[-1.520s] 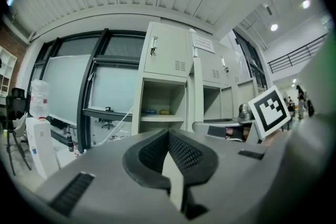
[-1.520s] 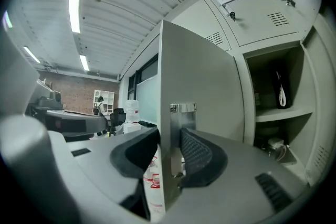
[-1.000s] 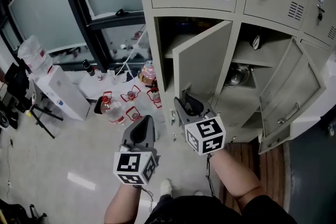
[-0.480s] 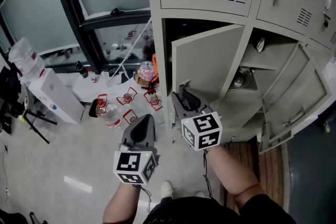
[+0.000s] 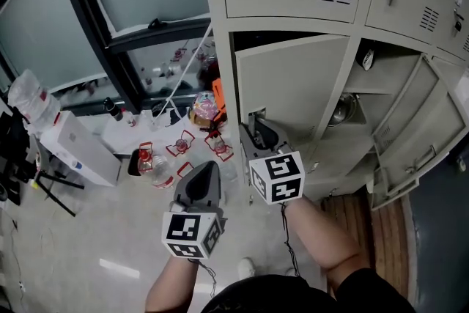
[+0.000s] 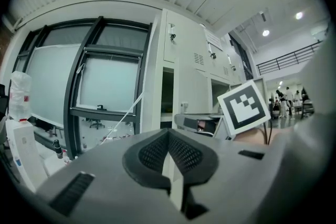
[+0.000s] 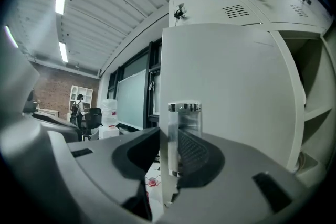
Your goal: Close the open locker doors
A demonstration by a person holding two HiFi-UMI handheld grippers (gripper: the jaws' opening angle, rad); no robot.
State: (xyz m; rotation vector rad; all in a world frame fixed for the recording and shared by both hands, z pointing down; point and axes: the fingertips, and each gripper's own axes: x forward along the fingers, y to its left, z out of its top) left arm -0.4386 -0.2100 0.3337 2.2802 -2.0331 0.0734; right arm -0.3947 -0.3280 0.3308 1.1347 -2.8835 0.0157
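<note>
- While the left gripper (image 5: 207, 168) hangs idle above the floor, beside a cluster of bottles (image 5: 157, 163), its jaws rest together with nothing between them, as the left gripper view (image 6: 169, 152) confirms.
- Centre: the right gripper (image 5: 255, 130) is clamped over the free edge of the left locker door (image 5: 293, 80). In the right gripper view (image 7: 170, 149) the door's edge and its metal latch plate (image 7: 184, 136) stand between the two pads.
- The left locker door stands at a narrow angle to its frame, with a dark gap showing along the top. It is judged most of the way shut but not latched.
- Right: the right locker door (image 5: 429, 132) hangs wide open and untouched, with a shelf and a metal bowl (image 5: 343, 110) exposed beside it.
- Progress, as judged: no door is fully shut; one is nearly closed, one remains.
</note>
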